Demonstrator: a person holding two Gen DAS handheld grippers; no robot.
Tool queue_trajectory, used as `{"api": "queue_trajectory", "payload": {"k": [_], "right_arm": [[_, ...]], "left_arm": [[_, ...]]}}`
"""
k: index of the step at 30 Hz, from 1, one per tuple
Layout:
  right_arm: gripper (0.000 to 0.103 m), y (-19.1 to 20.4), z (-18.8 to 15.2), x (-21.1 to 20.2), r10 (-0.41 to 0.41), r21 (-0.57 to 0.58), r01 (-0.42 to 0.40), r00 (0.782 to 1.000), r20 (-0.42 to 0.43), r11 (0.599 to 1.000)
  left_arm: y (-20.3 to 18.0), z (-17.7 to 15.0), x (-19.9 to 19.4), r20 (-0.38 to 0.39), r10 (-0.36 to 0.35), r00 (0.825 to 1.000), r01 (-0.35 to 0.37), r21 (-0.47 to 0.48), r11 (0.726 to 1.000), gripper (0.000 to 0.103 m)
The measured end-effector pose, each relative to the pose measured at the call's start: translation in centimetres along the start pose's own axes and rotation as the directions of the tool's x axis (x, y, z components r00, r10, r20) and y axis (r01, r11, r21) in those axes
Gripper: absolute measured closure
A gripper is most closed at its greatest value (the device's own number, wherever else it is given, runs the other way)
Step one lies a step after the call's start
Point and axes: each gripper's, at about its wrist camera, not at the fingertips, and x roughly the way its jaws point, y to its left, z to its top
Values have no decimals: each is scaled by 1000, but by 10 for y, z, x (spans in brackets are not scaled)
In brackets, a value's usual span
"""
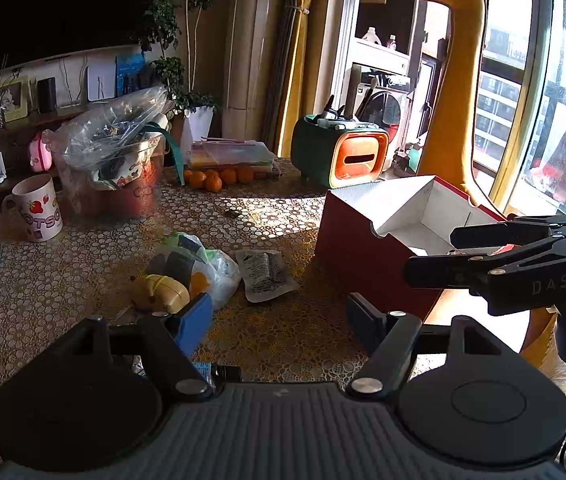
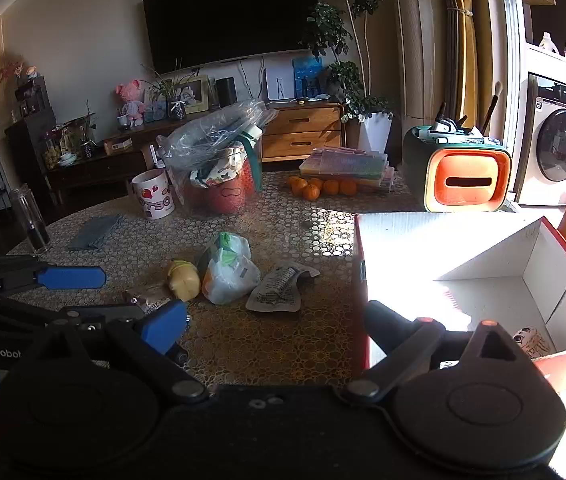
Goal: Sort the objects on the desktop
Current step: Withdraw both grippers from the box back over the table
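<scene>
Left wrist view: left gripper (image 1: 279,320) gapes empty; yellow toy (image 1: 159,294) looks light, rigid, best pinched across its middle.

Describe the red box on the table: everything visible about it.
The red box looks like cardboard, red outside and white inside. It stands upright on the patterned table with its top open and a white flap folded inward. Sunlight falls across the inside. A small patterned item lies in its near corner. The right gripper hangs open at its near edge.
</scene>
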Motion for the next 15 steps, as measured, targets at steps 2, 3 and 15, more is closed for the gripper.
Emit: {"api": "queue_trajectory", "payload": {"k": [2, 3, 15], "right_arm": [[8, 8, 1, 7, 5, -8, -5, 1000, -6, 1000], [8, 12, 1, 10, 6, -14, -6, 1000, -10, 1000], [8, 39, 4, 51, 10, -47, -13, 998, -66, 999]], "left_arm": [[10, -6, -2, 1, 14, 1000, -14, -12, 1000, 27], [15, -8, -3, 1, 21, 1000, -21, -14, 1000, 27], [65, -34, 11, -38, 88, 995, -91, -74, 993, 12]]}}
